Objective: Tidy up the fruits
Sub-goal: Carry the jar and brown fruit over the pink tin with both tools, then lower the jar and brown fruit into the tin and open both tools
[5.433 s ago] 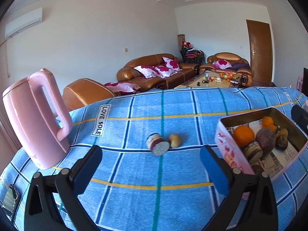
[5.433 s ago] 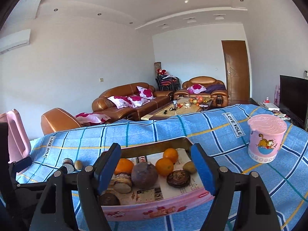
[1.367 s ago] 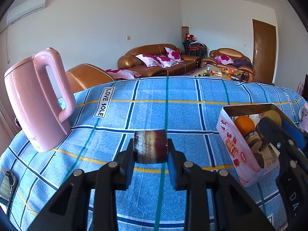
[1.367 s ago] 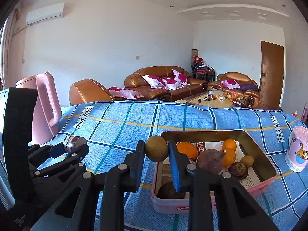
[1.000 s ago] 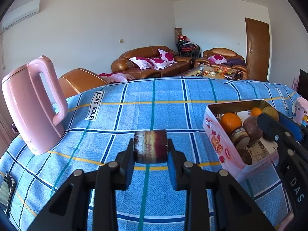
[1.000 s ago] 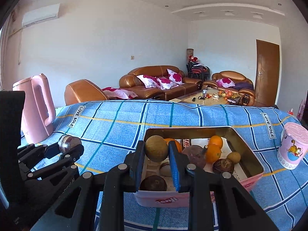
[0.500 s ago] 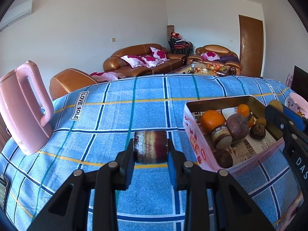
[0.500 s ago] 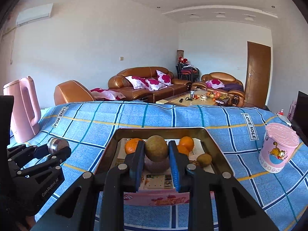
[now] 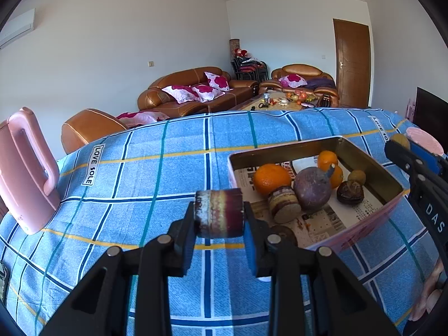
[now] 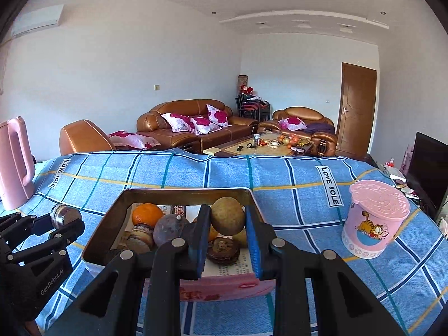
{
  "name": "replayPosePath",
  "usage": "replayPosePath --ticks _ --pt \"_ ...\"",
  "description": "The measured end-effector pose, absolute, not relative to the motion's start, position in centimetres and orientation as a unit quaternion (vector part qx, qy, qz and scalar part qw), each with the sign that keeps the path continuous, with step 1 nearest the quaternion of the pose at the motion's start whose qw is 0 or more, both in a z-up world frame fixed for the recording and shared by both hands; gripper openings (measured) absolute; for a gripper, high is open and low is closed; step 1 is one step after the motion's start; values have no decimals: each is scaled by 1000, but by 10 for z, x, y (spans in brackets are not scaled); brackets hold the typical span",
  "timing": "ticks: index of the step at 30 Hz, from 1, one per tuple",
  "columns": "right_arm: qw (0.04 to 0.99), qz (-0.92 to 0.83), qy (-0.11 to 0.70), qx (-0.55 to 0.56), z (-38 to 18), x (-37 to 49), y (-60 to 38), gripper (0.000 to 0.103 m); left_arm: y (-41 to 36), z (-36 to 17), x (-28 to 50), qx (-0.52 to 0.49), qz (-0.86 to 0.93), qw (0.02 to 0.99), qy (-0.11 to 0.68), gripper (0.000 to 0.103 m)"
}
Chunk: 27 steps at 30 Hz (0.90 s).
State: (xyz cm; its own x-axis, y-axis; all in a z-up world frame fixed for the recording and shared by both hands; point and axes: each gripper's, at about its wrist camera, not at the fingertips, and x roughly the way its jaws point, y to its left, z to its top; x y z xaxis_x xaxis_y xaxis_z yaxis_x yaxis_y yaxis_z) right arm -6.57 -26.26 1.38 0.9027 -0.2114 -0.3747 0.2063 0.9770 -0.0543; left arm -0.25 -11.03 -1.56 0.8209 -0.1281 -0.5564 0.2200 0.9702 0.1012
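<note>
My left gripper is shut on a cut purple fruit piece, held above the blue checked cloth just left of the pink tin box. In the box lie an orange, a round purple fruit, another cut piece and smaller fruits. My right gripper is shut on a round brown-green fruit, held over the near half of the tin box. The left gripper shows at the left in the right wrist view.
A pink kettle stands at the table's left edge. A pink lidded cup stands right of the box. The blue checked tablecloth covers the whole table. Brown sofas and a coffee table lie beyond it.
Both grippers have moved to the right with their fruits. The box has come nearer the left gripper and now lies under the right one; the kettle has slid toward the left edge of both views.
</note>
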Motion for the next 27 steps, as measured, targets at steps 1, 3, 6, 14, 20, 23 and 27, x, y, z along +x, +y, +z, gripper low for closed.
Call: replayPosePath --ticks 1,3,6,14,20,23,27 --pt "975 -112 191 -9 14 -66 -265 27 -113 -15 -3 81 -95 951 284 31" --pt "974 -119 190 -10 15 -66 -270 27 -120 -15 -2 80 -103 950 285 31" --pt "973 -126 193 -4 15 -65 -278 27 -131 -16 0 78 -115 948 286 31" --pt "970 -145 196 -2 15 -60 -290 27 -156 -16 14 63 -144 941 298 31" --pt "968 -156 198 -14 15 -48 -291 27 -166 -16 28 59 -150 940 301 31" --pt "966 -157 203 -16 14 -41 -291 27 -166 -18 36 54 -152 937 309 31" --pt "964 -152 216 -20 12 -28 -290 27 -165 -20 43 49 -153 935 317 31"
